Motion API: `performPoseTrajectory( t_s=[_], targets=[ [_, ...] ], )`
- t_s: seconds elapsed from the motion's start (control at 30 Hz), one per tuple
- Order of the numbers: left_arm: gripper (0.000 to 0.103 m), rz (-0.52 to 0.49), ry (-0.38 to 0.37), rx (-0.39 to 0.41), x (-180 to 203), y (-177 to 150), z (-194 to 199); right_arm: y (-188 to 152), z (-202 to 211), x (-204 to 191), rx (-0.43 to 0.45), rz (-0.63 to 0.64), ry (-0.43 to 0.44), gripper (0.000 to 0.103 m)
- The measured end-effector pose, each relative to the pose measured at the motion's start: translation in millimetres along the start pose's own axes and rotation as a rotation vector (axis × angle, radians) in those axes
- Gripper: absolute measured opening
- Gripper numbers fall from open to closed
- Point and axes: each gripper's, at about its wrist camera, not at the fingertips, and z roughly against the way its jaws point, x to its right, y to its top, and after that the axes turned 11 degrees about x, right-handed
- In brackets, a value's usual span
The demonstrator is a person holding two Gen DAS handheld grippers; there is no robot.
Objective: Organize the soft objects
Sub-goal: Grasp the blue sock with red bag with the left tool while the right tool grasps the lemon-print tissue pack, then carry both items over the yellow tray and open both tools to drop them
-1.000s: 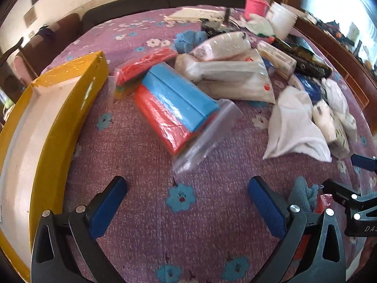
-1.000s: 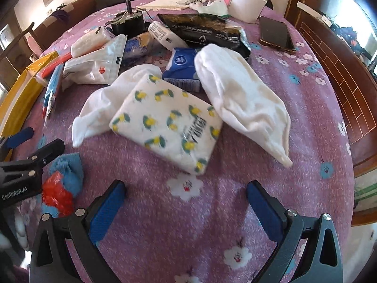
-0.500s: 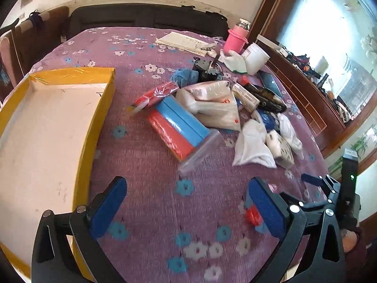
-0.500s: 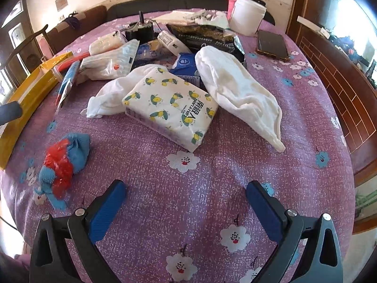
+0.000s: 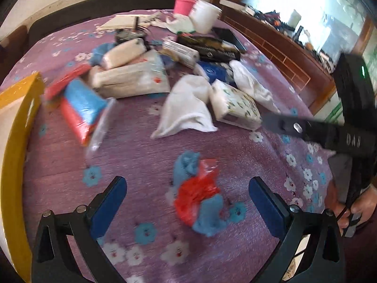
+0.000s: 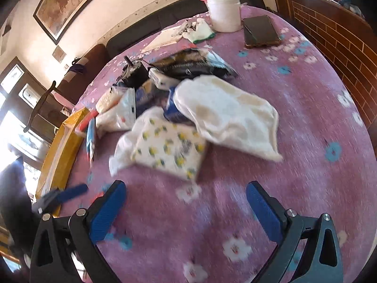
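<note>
Left wrist view: both tongs gape empty; yellow tray interior mostly hidden.

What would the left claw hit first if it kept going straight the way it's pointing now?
Most likely the red and blue cloth bundle, which lies on the purple tablecloth just ahead, between the open left claw jaws. Depth is hard to judge in the fisheye view.
</note>
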Motion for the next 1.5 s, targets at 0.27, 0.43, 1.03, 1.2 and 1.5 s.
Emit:
performPoseTrajectory(
  t_s=[0.27, 0.43, 1.03, 1.2, 1.5],
  targets=[
    [0.102, -0.021, 0.026, -0.005, 9, 2, -10, 38, -44, -34, -0.04, 0.052, -0.051, 0.102],
    [0.037, -0.086, 0.078, 0.007, 11, -4, -15, 39, -63, -38, -0.084, 0.047, -0.097, 0.097],
    [0.026, 0.272, 0.04, 0.299, -150, 19, 130, 46, 2, -125, 0.078, 0.194, 0.035, 0.08],
    [0.026, 0.358, 0.135, 0.311, -215, 33, 138, 46, -27, -203, 0.06, 0.324, 0.159, 0.08],
    [0.026, 0.543, 0.165, 0.24, -322, 55, 89, 49, -138, -333, 0.012, 0.589, 0.195, 0.081]
  ],
)
